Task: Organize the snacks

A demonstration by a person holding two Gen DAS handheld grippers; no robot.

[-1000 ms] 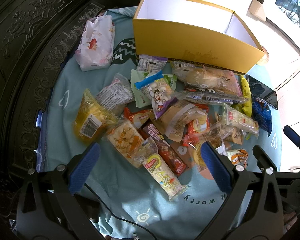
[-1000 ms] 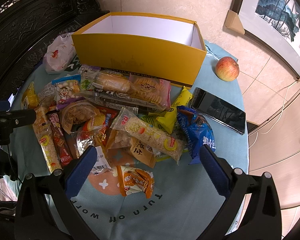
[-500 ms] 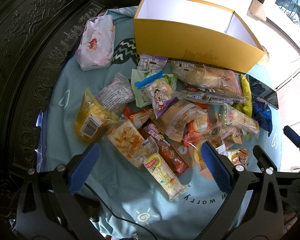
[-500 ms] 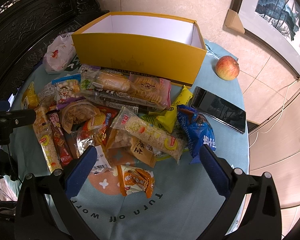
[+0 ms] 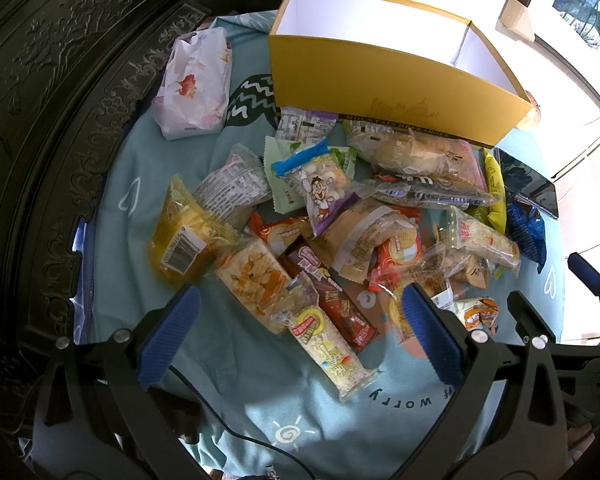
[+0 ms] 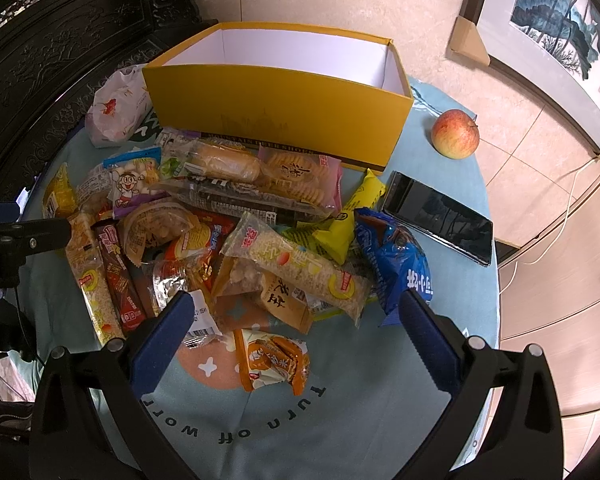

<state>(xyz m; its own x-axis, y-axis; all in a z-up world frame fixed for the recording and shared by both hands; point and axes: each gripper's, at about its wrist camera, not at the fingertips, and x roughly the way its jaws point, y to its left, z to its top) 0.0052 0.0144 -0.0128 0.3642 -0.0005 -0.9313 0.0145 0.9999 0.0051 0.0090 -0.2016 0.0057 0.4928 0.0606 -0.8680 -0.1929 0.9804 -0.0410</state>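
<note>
Hard daylight from the upper right blows out the floor (image 5: 560, 92) in the left wrist view. The right wrist view is evenly lit and sharp. Fisheye bending curves both edges, corners black.

"Turn off worry" in dark letters on the teal tablecloth (image 6: 352, 412), partly cut off.

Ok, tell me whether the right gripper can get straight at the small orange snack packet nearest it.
Probably yes. The orange snack packet lies alone on the teal tablecloth, apart from the pile, just ahead of the right gripper. Its jaws are wide open and nothing lies between.
</note>
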